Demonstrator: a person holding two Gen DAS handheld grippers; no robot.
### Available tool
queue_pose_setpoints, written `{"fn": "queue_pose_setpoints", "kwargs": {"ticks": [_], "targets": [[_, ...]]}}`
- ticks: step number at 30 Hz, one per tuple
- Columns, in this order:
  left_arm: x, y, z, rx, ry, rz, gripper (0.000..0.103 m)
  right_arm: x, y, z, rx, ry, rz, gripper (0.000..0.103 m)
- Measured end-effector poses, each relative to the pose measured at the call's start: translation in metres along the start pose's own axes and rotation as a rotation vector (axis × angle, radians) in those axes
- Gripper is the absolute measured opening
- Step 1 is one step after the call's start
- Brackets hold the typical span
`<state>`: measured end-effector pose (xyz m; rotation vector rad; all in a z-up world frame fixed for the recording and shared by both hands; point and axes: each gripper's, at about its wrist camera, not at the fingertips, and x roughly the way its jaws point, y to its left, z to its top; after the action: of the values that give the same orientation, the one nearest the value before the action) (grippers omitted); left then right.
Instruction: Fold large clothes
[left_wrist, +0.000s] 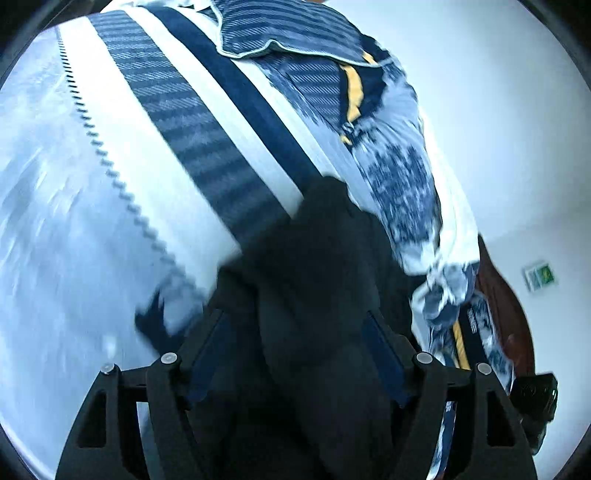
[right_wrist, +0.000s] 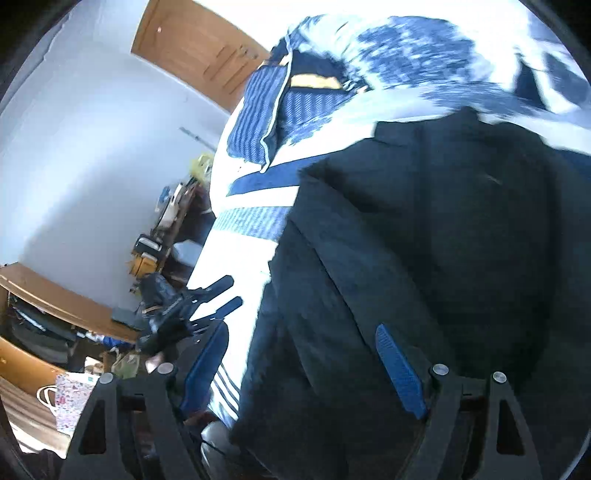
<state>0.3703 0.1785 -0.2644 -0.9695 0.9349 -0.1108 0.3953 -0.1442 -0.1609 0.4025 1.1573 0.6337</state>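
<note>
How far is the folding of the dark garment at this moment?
Done: the dark garment lies on the striped bedcover. In hand: its cloth bunches between the left gripper jaws, and the right gripper is open over it. Left: no neat fold shows yet; the cloth looks rumpled.

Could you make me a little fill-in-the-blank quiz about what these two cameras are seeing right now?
1. The large garment lying on the bed is ____ in colour.
2. The striped pillow lies near the bed's edge, and the door behind it is made of ____.
3. In the left wrist view, the garment's cloth sits bunched between the two fingers of the left ____.
4. The pads on the right gripper's fingers are ____.

Missing words: black; wood; gripper; blue
</note>
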Motion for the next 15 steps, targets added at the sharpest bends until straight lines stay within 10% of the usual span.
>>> {"fn": "queue_pose_setpoints", "kwargs": {"ticks": [15], "targets": [[0.07,0.049,0.023,-0.059,0.07,-0.047,0.047,0.275,0.015,0.215,-0.122,0.198,-0.227,0.07]]}}
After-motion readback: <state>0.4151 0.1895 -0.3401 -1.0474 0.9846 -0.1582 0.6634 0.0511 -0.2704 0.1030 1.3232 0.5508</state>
